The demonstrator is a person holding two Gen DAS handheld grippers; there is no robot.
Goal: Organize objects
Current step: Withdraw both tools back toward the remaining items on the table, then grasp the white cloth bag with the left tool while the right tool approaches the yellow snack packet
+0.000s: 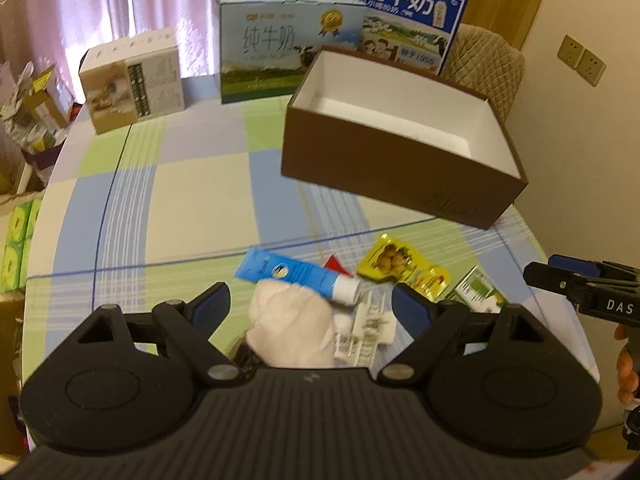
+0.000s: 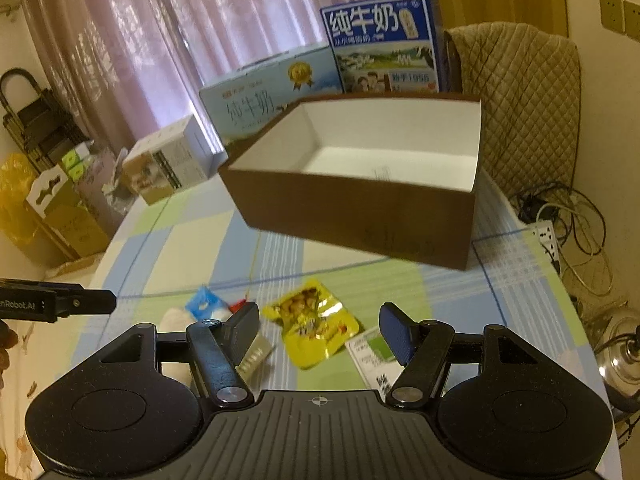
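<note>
Sachets (image 1: 400, 266) and tube (image 1: 294, 274) lie before the brown box (image 1: 400, 168), both grippers' fingers (image 1: 406, 306) wide, empty.

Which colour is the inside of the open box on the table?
White inside, brown outside. The open box shows it best in the right wrist view.

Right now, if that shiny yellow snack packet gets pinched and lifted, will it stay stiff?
Probably not. The yellow snack packet looks like thin crinkled foil, so it would likely flop. Its glossy surface may slip. It lies flat, so rolling seems unlikely.
</note>
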